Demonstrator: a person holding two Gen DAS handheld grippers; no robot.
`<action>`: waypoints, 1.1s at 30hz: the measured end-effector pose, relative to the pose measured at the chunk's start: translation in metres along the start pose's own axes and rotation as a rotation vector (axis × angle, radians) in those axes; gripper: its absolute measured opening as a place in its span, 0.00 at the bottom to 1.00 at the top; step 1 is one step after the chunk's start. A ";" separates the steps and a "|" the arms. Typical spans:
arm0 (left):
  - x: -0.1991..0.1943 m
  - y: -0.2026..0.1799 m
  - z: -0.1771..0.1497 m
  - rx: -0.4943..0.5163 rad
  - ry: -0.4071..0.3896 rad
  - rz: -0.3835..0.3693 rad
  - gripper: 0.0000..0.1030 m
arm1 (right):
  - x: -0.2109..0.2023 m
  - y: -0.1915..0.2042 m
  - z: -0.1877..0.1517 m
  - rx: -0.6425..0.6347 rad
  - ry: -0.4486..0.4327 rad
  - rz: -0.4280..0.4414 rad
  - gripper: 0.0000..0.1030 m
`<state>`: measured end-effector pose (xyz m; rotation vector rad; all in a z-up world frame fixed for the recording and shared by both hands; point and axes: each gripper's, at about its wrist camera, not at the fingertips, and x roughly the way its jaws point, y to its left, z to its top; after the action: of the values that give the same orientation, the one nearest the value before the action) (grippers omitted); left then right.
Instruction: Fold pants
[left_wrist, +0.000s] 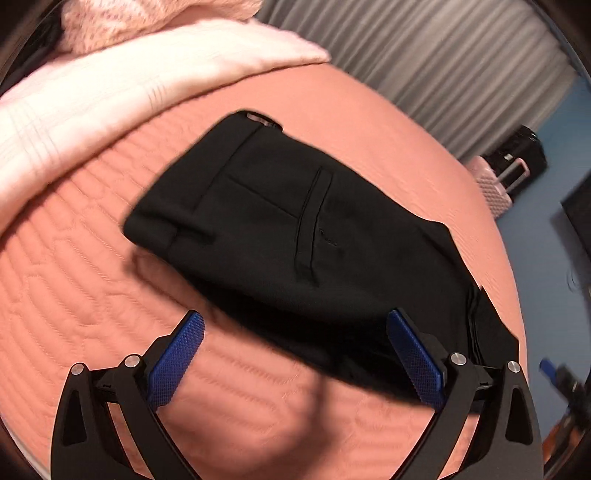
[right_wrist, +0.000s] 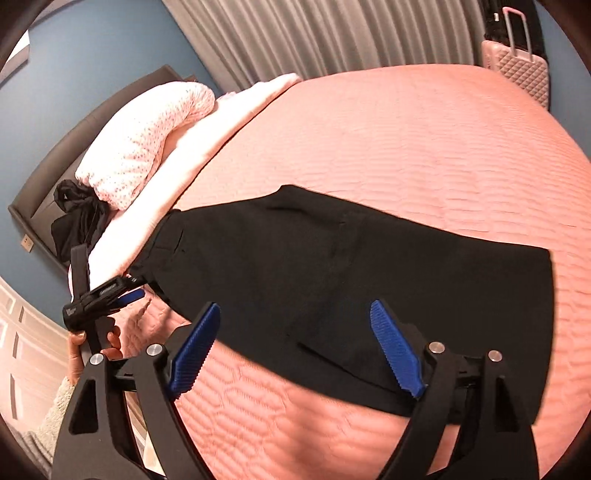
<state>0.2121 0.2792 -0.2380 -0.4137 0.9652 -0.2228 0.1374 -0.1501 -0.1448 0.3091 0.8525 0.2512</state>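
The black pants (left_wrist: 280, 229) lie folded flat on the pink quilted bed (left_wrist: 92, 280), waistband toward the pillows; they also show in the right wrist view (right_wrist: 332, 280). My left gripper (left_wrist: 295, 332) is open and empty, held above the near edge of the pants, with its right pad (left_wrist: 413, 354) over the cloth. My right gripper (right_wrist: 295, 325) is open and empty above the pants' near edge. The left gripper also shows in the right wrist view (right_wrist: 110, 295), beside the waistband, held by a hand.
A white blanket (left_wrist: 110, 96) and a spotted pillow (right_wrist: 147, 140) lie at the head of the bed. Dark clothing (right_wrist: 77, 218) lies by the headboard. A pink suitcase (right_wrist: 517, 70) stands beyond the bed by the grey curtain (right_wrist: 332, 33).
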 end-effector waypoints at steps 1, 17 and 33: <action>-0.003 0.005 -0.002 -0.006 0.000 -0.001 0.95 | -0.005 -0.002 -0.002 0.002 -0.005 -0.015 0.85; 0.033 0.064 0.047 -0.280 -0.092 0.000 0.31 | -0.027 -0.013 -0.019 0.040 0.009 -0.039 0.85; -0.043 -0.346 -0.022 0.550 -0.147 -0.085 0.15 | -0.133 -0.135 -0.064 0.264 -0.146 -0.148 0.85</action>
<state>0.1695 -0.0220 -0.0658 0.0354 0.7047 -0.5126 0.0166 -0.3095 -0.1407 0.5019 0.7604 -0.0225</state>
